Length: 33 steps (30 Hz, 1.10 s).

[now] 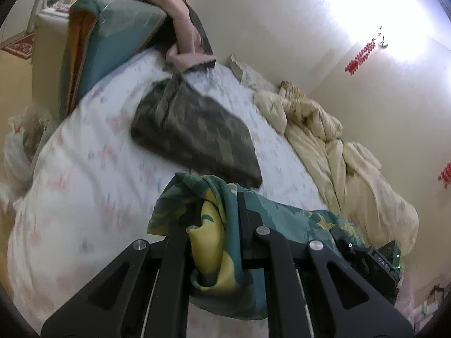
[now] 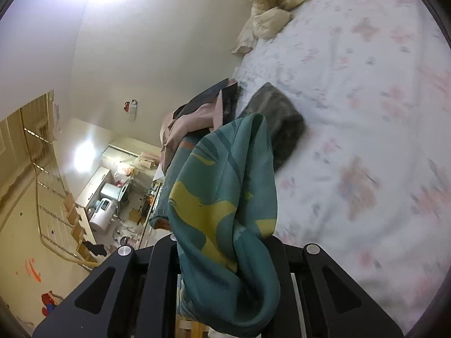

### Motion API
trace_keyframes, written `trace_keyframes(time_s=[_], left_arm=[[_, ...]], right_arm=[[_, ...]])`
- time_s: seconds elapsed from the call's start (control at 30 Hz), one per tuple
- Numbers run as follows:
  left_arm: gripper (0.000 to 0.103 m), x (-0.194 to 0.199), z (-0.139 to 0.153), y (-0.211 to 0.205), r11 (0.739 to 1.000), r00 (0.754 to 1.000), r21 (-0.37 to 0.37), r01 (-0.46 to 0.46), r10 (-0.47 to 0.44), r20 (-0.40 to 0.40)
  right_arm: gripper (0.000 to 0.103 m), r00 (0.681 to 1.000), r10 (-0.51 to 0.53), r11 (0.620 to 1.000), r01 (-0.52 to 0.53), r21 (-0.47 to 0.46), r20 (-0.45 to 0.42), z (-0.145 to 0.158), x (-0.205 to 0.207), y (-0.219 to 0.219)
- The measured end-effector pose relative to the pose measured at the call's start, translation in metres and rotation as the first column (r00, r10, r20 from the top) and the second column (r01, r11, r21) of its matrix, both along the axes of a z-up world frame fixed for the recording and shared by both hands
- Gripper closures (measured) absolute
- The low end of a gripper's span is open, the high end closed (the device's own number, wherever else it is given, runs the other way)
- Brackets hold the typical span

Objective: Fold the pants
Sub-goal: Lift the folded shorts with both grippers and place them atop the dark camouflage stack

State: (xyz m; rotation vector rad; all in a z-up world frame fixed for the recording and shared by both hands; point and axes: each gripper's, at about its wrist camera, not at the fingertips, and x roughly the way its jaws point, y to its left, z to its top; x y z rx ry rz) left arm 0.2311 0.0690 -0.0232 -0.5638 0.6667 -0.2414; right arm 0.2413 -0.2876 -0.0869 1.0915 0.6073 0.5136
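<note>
The pants (image 1: 282, 214) are teal with yellow leaf shapes, held bunched above the bed. My left gripper (image 1: 214, 225) is shut on one bunched end, and cloth hides its fingertips. From there the fabric stretches right to the right gripper's black body (image 1: 375, 259). In the right wrist view the pants (image 2: 220, 183) hang in a thick fold over my right gripper (image 2: 225, 242), which is shut on them. Both views are blurred by motion.
A folded camouflage garment (image 1: 197, 135) (image 2: 282, 121) lies on the flowered bed sheet (image 1: 84, 169) (image 2: 366, 112). Pink clothes (image 1: 180, 28) drape over a teal cushion (image 1: 118, 36) at the bed's end. A crumpled cream duvet (image 1: 324, 129) (image 2: 273, 0) lies along the wall.
</note>
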Motion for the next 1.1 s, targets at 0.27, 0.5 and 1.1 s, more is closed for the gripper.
trace_keyframes(time_s=[0.27, 0.5, 1.1], left_arm=[[0.096, 0.15, 0.044, 0.013, 0.985, 0.99, 0.171, -0.021, -0.003, 0.138], [0.096, 0.261, 0.005, 0.018, 0.946, 0.993, 0.318, -0.064, 0.03, 0.111], [0.03, 0.225, -0.03, 0.049, 0.867, 0.957, 0.469, -0.17, 0.259, -0.133]], right_arm=[[0.087, 0.997, 0.05, 0.996, -0.046, -0.074, 0.052, 0.011, 0.166, 0.034], [0.086, 0.998, 0.062, 0.982, -0.062, -0.18, -0.006, -0.02, 0.282, 0.067], [0.046, 0.973, -0.091, 0.908, -0.006, -0.418, -0.213, -0.032, 0.212, -0.045]])
